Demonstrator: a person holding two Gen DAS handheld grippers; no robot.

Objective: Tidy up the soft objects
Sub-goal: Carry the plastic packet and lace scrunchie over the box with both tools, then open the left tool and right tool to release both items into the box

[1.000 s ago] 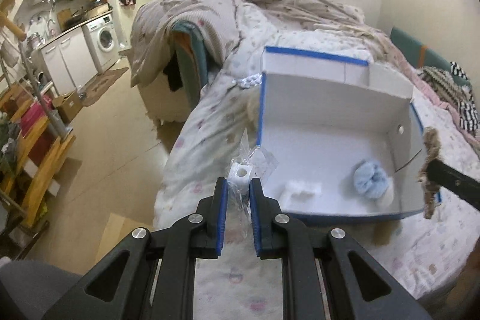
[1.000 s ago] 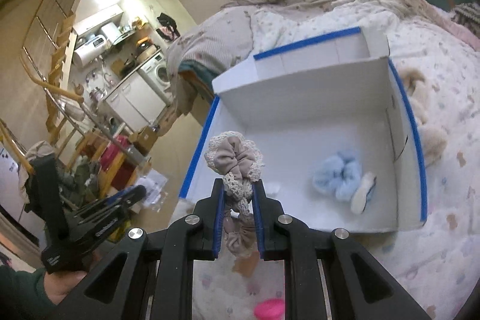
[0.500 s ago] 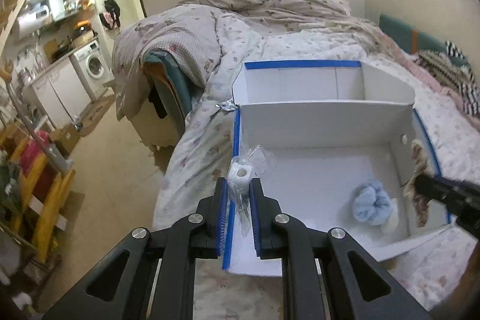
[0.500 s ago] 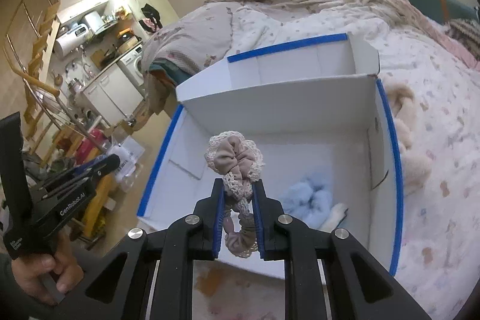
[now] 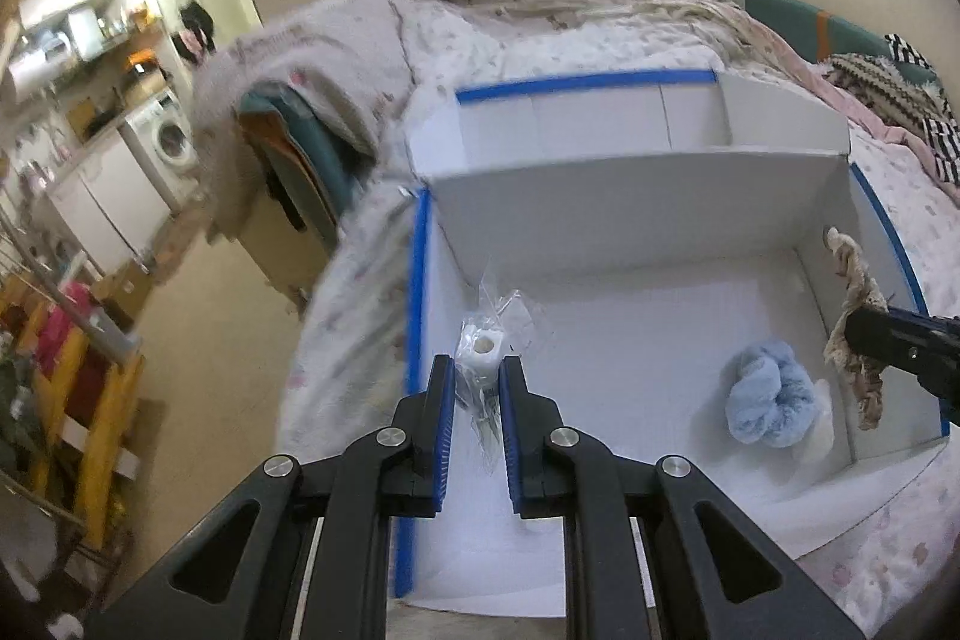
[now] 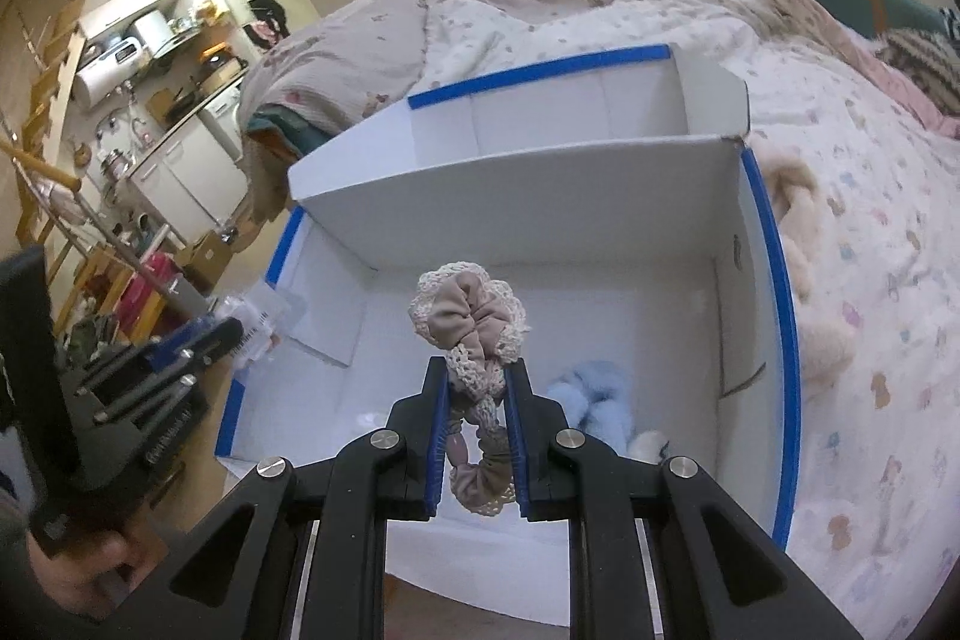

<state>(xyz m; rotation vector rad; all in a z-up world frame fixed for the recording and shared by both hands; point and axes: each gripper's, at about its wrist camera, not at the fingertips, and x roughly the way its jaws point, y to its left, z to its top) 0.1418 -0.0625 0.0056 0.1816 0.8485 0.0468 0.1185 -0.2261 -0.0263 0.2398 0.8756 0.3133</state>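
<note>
Scrunchie [image 6: 469,340] in dusty pink with a lace trim sits clenched between the blue pads of the right claw [image 6: 476,418], part bunched above the fingertips and part looping below them. The left claw [image 5: 476,403] is likewise clamped, on a small clear plastic bag [image 5: 480,358] with something white inside.

A second ago both claws were short of the white box [image 5: 630,196], with its near rim ahead of them. Now each hangs over the box's open floor, so the carry looks nearly finished and letting go is probably the next step.

Straight ahead of the right claw lies bare white floor. Just right of its tips, already resting inside, is a fluffy blue scrunchie [image 6: 591,400] with a small white item touching it. In the left view that blue scrunchie [image 5: 768,403] lies well to the right of the left claw, while the right claw and its load enter from the far right edge.

The blue-taped left rim [image 5: 418,298] runs just left of the left claw's fingers, so that claw has little room on that side and plenty to its right. A tall white inner wall stands ahead of both claws, with a second compartment behind it. Outside the right rim a cream plush thing [image 6: 804,292] lies on the patterned bedspread [image 6: 870,280].
</note>
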